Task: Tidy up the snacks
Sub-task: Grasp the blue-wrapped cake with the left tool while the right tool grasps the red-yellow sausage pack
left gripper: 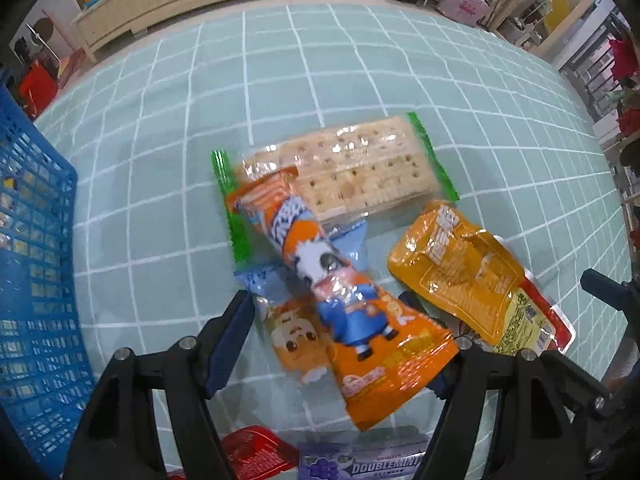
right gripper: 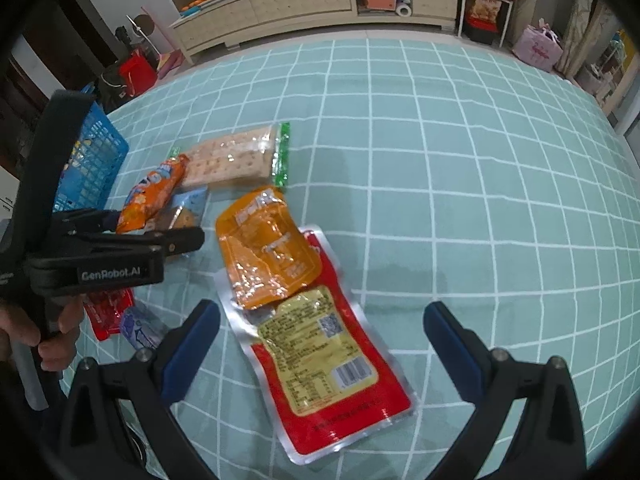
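On the teal checked cloth [right gripper: 440, 160], the orange snack bag [left gripper: 352, 308] lies across a cracker pack [left gripper: 352, 168] and a light-blue packet [left gripper: 292, 332]. The left gripper [left gripper: 332, 328] straddles it, jaws wide, not pressing. The right gripper [right gripper: 320, 332] hangs wide open over a red pouch [right gripper: 332, 380] under a yellow pouch [right gripper: 268, 248]. The blue basket [left gripper: 36, 240] holds packets, unclear through its mesh.

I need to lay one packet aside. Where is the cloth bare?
Bare: the cloth right of and beyond the red pouch and crackers. Crowded: from the blue basket to the pouch, where packets overlap and the left gripper hangs.
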Demonstrator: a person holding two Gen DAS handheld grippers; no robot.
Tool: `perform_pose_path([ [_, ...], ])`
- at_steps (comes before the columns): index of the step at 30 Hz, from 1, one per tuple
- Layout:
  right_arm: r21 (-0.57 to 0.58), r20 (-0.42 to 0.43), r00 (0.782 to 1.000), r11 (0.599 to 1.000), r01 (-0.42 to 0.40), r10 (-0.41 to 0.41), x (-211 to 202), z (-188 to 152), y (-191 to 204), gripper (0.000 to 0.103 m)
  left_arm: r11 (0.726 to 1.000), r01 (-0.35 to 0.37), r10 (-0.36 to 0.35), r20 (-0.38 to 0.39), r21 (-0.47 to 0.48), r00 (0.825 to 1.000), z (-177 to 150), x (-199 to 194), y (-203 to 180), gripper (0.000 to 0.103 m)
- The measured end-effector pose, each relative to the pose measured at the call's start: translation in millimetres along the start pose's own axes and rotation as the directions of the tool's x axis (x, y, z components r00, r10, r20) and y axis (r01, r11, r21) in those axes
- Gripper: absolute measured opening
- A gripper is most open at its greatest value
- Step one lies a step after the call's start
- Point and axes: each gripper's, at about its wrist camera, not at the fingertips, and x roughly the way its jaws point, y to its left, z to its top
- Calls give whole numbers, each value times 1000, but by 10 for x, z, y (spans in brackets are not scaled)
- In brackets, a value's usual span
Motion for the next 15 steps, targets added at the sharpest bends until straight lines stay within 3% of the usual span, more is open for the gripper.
perform_pose_path([
  [3, 5, 2, 1000, 1000, 5, -5, -34, -11, -55, 103, 1000, -13, 13, 20, 8, 1000, -23, 22, 18, 53],
  [4, 5, 2, 1000, 1000, 5, -5, -47, -12, -72, 103, 1000, -5, 5, 22, 10, 1000, -37, 16, 26, 52],
  [10, 1, -8, 1000, 1000, 0, 0, -65, -48, -132, 103, 998, 12, -12, -1, 58, 1000, -295, 30, -13, 51],
  [15, -76, -47, 999, 997, -15, 12, -24, -94, -46, 103, 996, 31, -30, -11, 78, 999, -605, -22, -89, 51],
])
